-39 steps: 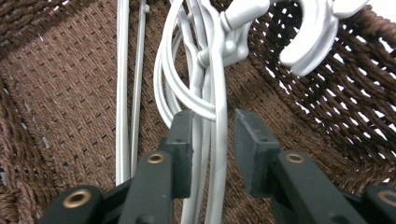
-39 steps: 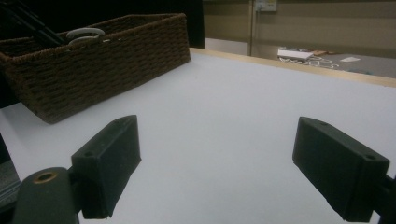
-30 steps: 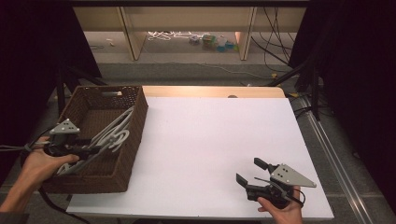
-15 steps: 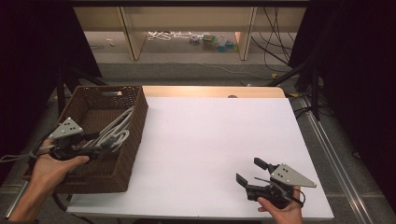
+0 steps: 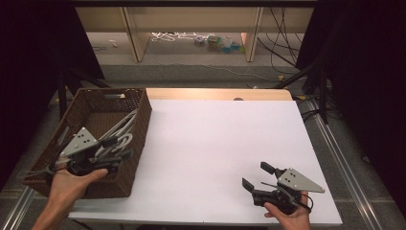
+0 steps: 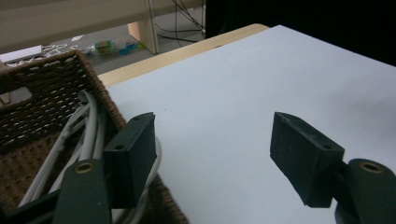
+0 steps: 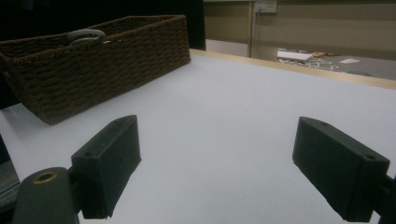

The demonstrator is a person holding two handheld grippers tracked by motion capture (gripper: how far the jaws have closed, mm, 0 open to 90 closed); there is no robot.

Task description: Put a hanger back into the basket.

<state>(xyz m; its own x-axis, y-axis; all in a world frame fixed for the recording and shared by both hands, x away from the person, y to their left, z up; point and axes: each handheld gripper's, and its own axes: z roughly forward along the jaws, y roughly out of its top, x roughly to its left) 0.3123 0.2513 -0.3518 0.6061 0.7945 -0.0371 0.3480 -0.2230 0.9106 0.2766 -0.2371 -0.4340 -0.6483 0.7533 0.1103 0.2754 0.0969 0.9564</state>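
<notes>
The left gripper [image 5: 117,148] has just been opening, nothing between its jaws. The grey cables [image 5: 117,132] lie in the basket [image 5: 139,143] at the table's left edge; they look light and floppy, best pinched at a loop. The right gripper [image 5: 258,177] stands open too.

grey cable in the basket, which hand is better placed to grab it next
Left. The left gripper hangs open over the basket, right by the grey cable; the right gripper sits across the table.

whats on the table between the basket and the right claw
Nothing: in the high view the stretch of white table between the wicker basket and the right claw is bare. The right gripper view agrees.
</notes>
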